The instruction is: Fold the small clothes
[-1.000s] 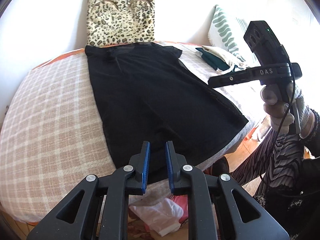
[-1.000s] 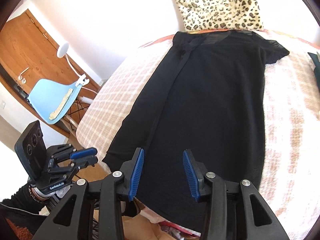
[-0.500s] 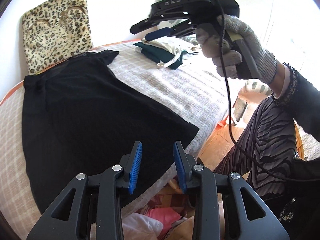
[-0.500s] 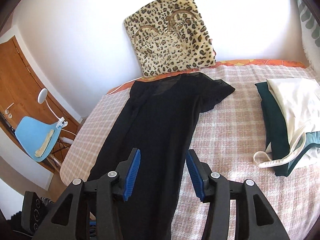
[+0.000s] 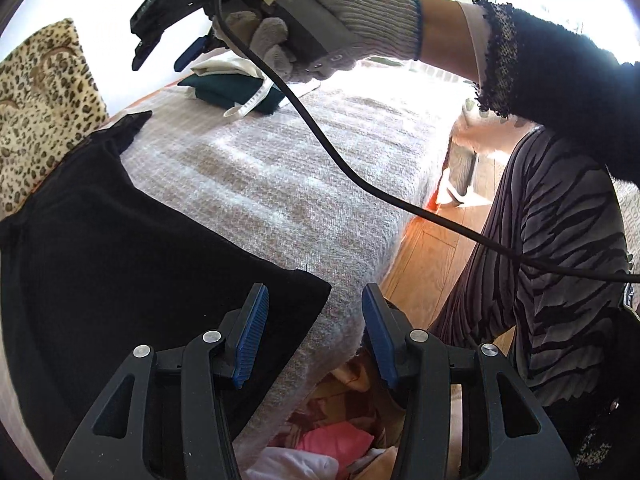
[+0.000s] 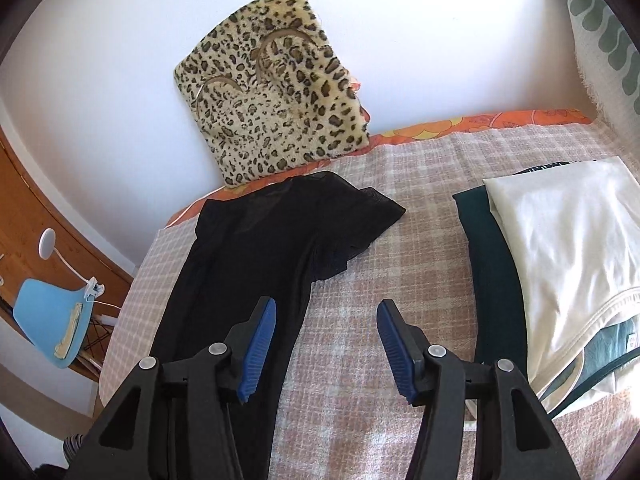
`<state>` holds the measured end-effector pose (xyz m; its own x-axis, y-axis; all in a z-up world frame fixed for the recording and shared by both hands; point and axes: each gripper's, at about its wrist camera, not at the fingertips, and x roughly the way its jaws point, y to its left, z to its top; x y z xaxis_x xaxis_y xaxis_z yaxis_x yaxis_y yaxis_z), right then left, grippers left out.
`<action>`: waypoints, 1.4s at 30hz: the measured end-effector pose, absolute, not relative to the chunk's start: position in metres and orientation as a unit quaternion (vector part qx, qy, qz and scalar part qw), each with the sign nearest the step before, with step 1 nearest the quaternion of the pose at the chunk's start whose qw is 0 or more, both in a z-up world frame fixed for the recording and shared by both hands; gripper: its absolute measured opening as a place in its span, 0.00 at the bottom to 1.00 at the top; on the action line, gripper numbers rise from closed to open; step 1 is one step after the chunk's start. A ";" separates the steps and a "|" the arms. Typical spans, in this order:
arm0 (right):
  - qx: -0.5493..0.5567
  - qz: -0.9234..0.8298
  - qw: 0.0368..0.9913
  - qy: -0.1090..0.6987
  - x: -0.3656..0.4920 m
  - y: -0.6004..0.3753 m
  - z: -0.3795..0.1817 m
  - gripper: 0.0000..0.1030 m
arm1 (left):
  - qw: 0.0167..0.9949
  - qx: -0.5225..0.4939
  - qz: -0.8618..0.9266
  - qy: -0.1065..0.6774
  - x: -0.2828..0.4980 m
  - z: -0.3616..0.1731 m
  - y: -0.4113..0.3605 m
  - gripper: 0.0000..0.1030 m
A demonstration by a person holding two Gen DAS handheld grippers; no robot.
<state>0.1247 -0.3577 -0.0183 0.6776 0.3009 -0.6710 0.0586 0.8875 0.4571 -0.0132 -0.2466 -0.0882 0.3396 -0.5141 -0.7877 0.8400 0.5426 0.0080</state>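
Observation:
A black garment (image 5: 120, 264) lies flat on the checked bed cover (image 5: 288, 168), its hem corner near the bed's front edge. My left gripper (image 5: 314, 336) is open and empty, just above that hem corner. In the right wrist view the black garment (image 6: 256, 256) runs down the left, its sleeve spread to the right. My right gripper (image 6: 326, 350) is open and empty, above the bed cover (image 6: 400, 240) beside the garment's right edge. It also shows in the left wrist view (image 5: 168, 50), held high in a gloved hand.
A leopard-print cushion (image 6: 276, 84) leans on the wall at the head of the bed. A stack of folded green and cream clothes (image 6: 560, 264) lies on the right. A blue chair (image 6: 52, 320) stands left of the bed. Clothes lie on the floor (image 5: 332, 444).
Both grippers have opened wider. The left one has swung right toward the garment's hem corner. The right one has moved up over the bed toward the sleeve and folded stack.

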 end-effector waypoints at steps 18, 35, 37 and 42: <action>0.262 0.000 0.862 0.434 0.271 -0.377 -0.082 0.58 | 0.780 0.109 -0.441 0.430 0.029 -0.099 -0.229 0.05; 0.171 -0.008 0.880 0.444 0.312 -0.350 -0.095 0.02 | 0.821 -0.054 -0.381 0.420 0.034 -0.094 -0.187 0.04; 0.173 -0.004 0.880 0.442 0.316 -0.348 -0.087 0.01 | 0.828 -0.065 -0.370 0.417 0.034 -0.095 -0.178 0.04; 0.169 -0.002 0.885 0.433 0.327 -0.336 -0.060 0.01 | 0.838 -0.097 -0.344 0.413 0.034 -0.097 -0.155 0.04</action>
<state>0.3268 -0.3362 -0.0596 0.6251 0.1423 -0.7675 0.1505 0.9428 0.2974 0.0344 -0.1548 -0.0973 0.4218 -0.6570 -0.6249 0.4967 0.7440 -0.4469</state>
